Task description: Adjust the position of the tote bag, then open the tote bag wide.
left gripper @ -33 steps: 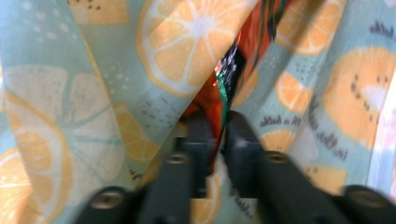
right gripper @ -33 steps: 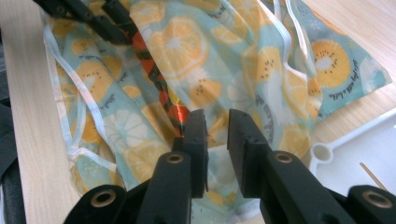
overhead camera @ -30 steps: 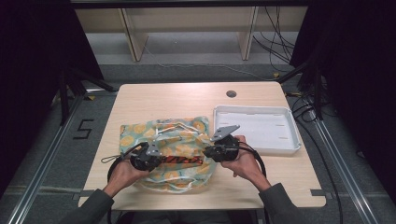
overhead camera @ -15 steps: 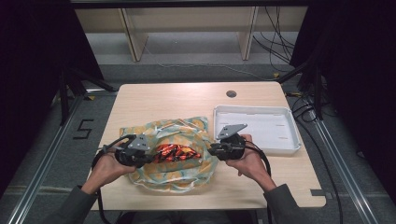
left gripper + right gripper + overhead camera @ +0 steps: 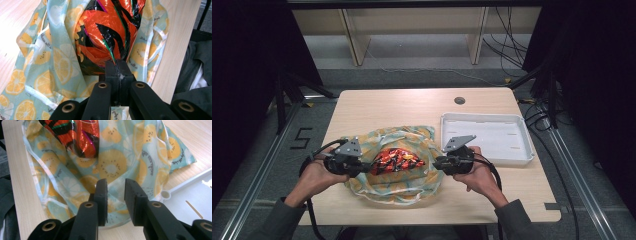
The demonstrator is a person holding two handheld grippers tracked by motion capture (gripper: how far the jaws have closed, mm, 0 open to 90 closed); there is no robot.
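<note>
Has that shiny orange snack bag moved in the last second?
Yes. The snack bag, pinched by the left tool, has come out of the lemon-print bag, away from the white tray.

Far tabletop point(image 5: 412, 102) free; tray point(image 5: 522, 155) just right of bag point(image 5: 412, 185).

- My left gripper point(image 5: 362, 165) has pulled the orange snack packet point(image 5: 396, 160) up clear of the lemon-print bag point(image 5: 412, 186).
- My right gripper point(image 5: 438, 163) has just opened, with nothing pinched between its jaws.
</note>
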